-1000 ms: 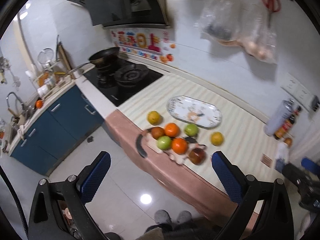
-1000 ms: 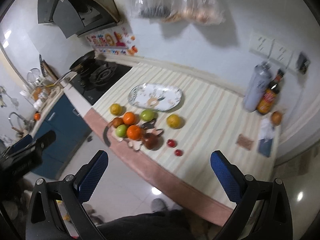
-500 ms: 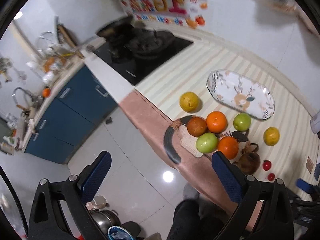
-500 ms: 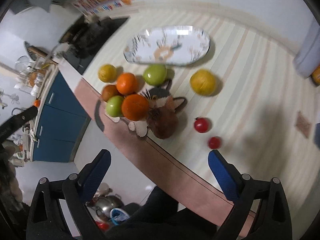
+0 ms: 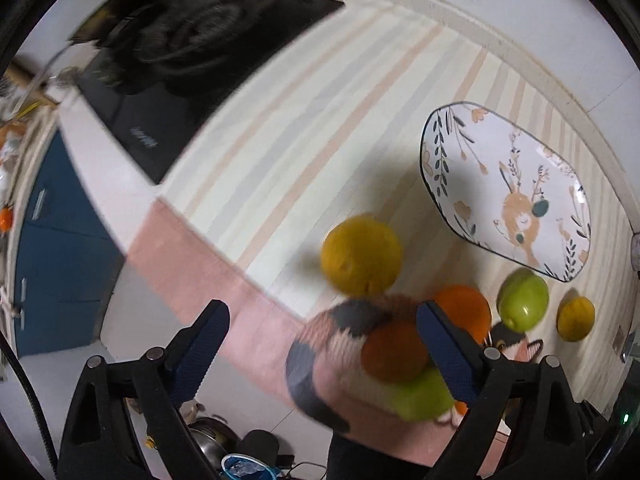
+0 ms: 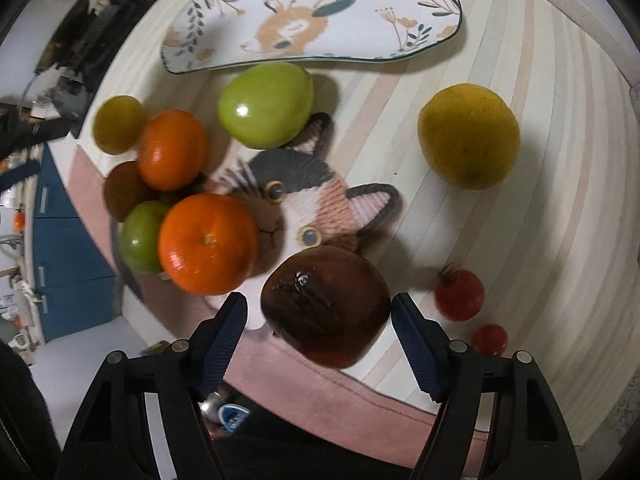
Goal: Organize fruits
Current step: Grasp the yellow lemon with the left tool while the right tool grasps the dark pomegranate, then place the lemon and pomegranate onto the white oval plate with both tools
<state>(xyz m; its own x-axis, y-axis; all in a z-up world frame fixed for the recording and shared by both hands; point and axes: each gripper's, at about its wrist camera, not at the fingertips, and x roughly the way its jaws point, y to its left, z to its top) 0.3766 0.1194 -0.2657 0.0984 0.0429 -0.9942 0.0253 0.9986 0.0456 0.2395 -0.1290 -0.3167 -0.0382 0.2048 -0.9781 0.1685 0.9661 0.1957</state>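
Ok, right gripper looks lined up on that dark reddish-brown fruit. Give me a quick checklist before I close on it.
1. Right gripper open: ok.
2. Dark reddish-brown fruit centred between the fingers: ok.
3. Pads touching the fruit: cannot tell, they look very close on both sides.
4. Near orange out of the closing path: ok, it sits just left of the left finger.
5. Deer plate free to receive fruit: ok.
6. Left gripper out of the way: ok, open, not seen in the right wrist view.
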